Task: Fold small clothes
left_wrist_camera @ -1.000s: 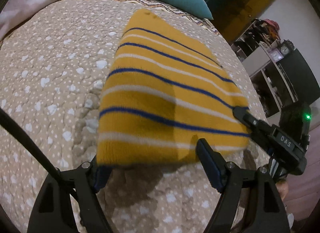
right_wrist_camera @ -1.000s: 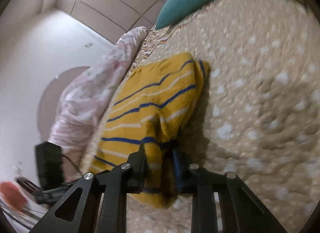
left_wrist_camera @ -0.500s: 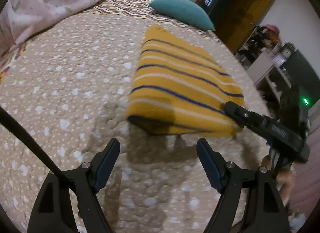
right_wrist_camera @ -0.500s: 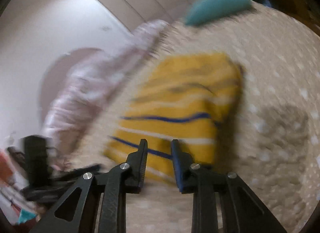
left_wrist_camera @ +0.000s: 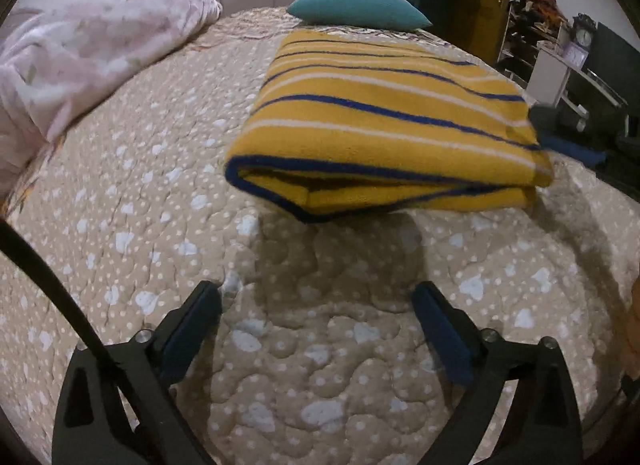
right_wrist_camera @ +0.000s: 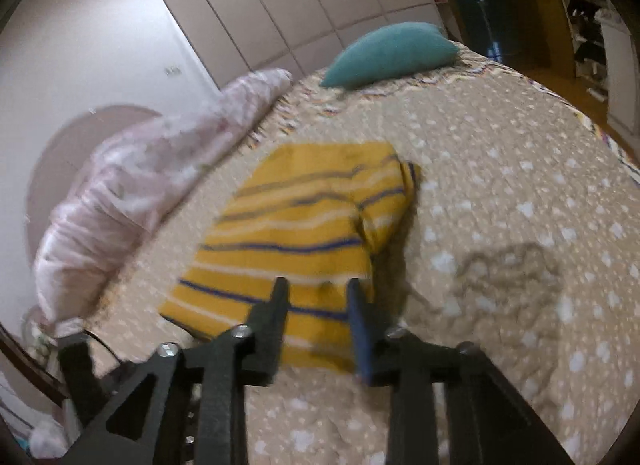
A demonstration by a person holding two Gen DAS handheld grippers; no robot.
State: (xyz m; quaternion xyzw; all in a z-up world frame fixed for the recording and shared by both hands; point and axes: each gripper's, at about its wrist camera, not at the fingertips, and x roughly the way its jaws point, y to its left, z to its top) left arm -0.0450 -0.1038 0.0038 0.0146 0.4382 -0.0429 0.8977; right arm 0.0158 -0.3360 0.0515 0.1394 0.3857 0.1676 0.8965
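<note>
Striped yellow garment (left_wrist_camera: 384, 125) now lies folded on the bed quilt (left_wrist_camera: 120, 233), centre-right of the left wrist view, doubled edge facing the camera. A second ago its near corner sat in the left gripper (left_wrist_camera: 316, 329); now that gripper is released, jaws still widening over bare quilt at bottom of frame, nothing between them. Right gripper (right_wrist_camera: 318, 305), lower centre of its own view, has let go too: jaws opening, cloth behind the tips, not pinched. Judgement: this fold is laid and both corners freed. Teal pillow (left_wrist_camera: 356, 7) stays at upper centre.
</note>
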